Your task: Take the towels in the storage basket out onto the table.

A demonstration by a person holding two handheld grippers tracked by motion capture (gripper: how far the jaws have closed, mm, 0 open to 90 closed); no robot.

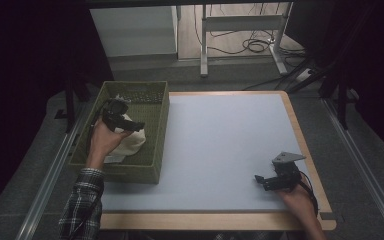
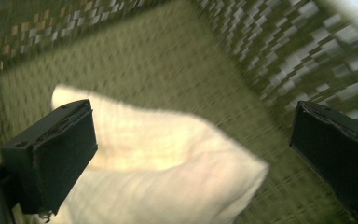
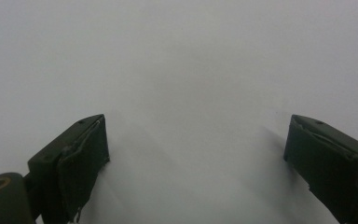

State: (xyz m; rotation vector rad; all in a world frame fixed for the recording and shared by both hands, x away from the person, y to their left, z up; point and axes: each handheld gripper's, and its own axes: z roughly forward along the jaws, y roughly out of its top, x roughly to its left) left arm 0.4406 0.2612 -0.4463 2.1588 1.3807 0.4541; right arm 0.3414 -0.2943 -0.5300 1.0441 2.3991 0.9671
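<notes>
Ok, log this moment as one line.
left gripper: open, over cream cloth in green basket | right gripper: open, empty, above table mat

Cream cloth [image 2: 168, 172] lies crumpled inside the green woven basket [image 1: 156, 125]

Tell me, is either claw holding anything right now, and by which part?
Nothing is held. The left claw stands open over the cream cloth in the green basket. The right claw is open above the bare table.
</notes>
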